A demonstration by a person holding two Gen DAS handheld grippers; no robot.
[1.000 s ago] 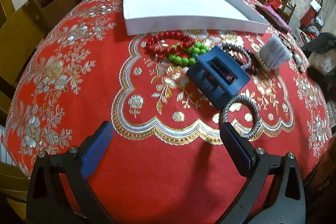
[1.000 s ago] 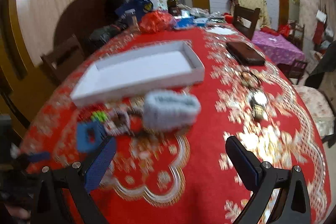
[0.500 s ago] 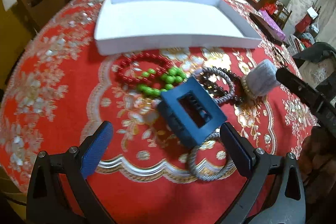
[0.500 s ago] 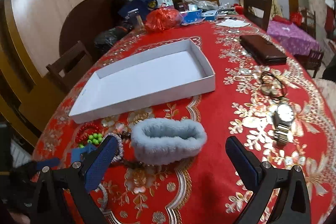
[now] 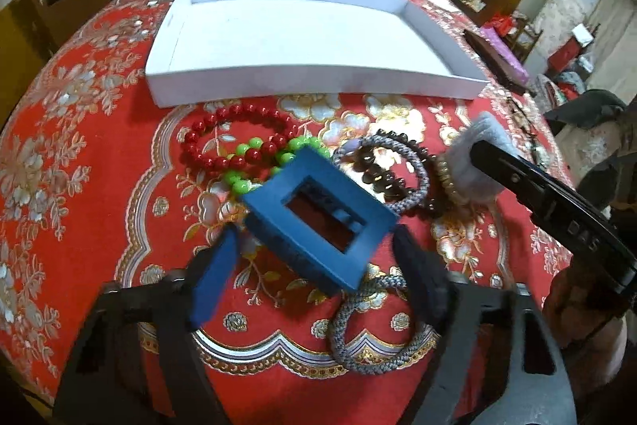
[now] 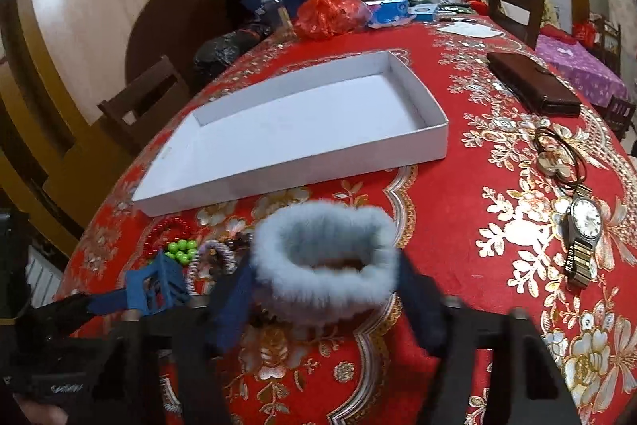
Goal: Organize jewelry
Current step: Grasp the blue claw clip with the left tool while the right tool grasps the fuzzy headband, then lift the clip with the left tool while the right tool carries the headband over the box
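Only the right wrist view takes in the far side of the red, gold-flowered tablecloth (image 6: 458,265): a metal-banded wristwatch (image 6: 582,230), a thin dark cord loop with a pale pendant (image 6: 557,158) and a flat brown leather wallet (image 6: 531,84) lie there, well apart from the jewelry pile. The left wrist view alone shows that pile plainly: a ring of glossy red beads (image 5: 235,140) overlapped by bright green beads (image 5: 254,162), a grey braided band (image 5: 382,170) over a dark faceted-bead bracelet (image 5: 382,178), and a second grey rope ring (image 5: 374,333) lying near the right finger. The left gripper (image 5: 314,261) has its fingers apart on either side of a matte blue rectangular hair claw (image 5: 318,218), close to its edges; whether they touch it cannot be told. The right gripper (image 6: 322,301) likewise stands parted around a fluffy pale blue-grey fur scrunchie (image 6: 324,257), a soft oval loop, with both blurred pads close to its sides. Behind both, in both views, sits the shallow white cardboard tray (image 5: 314,84), smooth-walled and rectangular.
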